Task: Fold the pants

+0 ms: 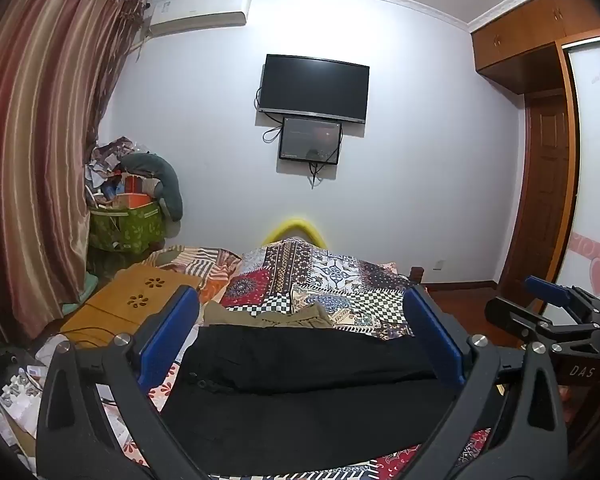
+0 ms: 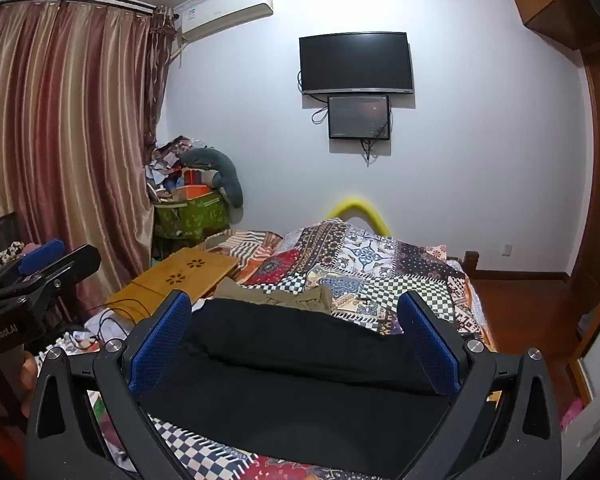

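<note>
Straight ahead of both tools, the black pants [image 1: 300, 364] lie spread on the bed [image 1: 340, 280], below and just beyond your fingertips, and that is the relation your next move turns on. Their long axis runs across your view, from left to right, not away from you, so each tool faces a different stretch of the same garment. The left tool [image 1: 300, 340] hangs over the left part, where the fabric bunches into a dark ridge; the right tool [image 2: 296, 344] hangs over the right part. Neither looks clearly nearer: both sit about the same way back from the cloth, tipped a little downward.

Both tools have their blue fingers [image 1: 168, 340] spread as wide as they go, with nothing between them; no pad touches the pants. Whether the near edge is the waistband or a leg I cannot tell, since the black cloth hides its seams.

Beyond the pants lies an olive garment [image 1: 284, 314], touching or just beside their far edge, on the patchwork quilt [image 2: 380, 272]. A wooden lap tray [image 1: 140, 300] sits off to the left, clear of the pants. Judging from this, you will want to drop both tools forward and down to reach the cloth.
</note>
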Demonstrator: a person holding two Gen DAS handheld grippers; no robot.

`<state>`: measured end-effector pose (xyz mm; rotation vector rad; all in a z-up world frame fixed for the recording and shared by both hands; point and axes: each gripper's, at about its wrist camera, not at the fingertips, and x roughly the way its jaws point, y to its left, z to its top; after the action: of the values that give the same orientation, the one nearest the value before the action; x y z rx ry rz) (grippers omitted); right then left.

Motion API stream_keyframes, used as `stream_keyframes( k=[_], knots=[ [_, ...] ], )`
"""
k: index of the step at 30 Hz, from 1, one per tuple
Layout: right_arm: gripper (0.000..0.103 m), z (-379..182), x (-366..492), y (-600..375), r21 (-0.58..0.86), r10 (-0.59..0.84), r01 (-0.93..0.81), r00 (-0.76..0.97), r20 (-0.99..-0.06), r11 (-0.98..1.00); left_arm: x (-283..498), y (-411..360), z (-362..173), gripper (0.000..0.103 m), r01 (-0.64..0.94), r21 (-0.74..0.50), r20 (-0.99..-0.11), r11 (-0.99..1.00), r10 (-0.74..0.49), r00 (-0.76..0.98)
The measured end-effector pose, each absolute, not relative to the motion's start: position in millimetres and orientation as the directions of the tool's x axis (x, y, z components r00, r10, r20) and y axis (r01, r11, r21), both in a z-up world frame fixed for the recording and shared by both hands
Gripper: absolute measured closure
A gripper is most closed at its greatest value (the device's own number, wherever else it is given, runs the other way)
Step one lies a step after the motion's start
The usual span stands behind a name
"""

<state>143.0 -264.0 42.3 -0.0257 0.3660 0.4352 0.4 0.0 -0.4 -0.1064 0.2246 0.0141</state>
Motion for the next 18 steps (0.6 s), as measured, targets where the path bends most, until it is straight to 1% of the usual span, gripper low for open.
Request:
stream_keyframes(
  k=[8,9,14,18],
  knots=[
    [0.001,42.7,143.7,-264.3,0.056,0.41,-0.418,0.84,-0.355,0.907,-0.1,-5.6,-0.5,0.0,-0.048,-0.093,-0.23,0.995,0.026,0.973],
    [0.001,43.0,143.3,-264.7,0.056,0.41,-0.418,0.841,-0.354,0.907,2.9,-2.6,-2.0,0.0,-0.021,-0.09,-0.216,0.996,0.001,0.976],
    [0.001,43.7,143.0,-266.7,0.059,0.41,-0.418,0.839,-0.357,0.907,-1.5,-9.9,-2.4,0.0,-0.018,-0.085,-0.213,0.996,0.0,0.977],
    [0.001,43.0,144.3,-264.0,0.06,0.41,-0.417,0.841,-0.353,0.907,0.8,-1.3,-2.7,0.0,-0.016,-0.098,-0.22,0.995,-0.006,0.976]
  ],
)
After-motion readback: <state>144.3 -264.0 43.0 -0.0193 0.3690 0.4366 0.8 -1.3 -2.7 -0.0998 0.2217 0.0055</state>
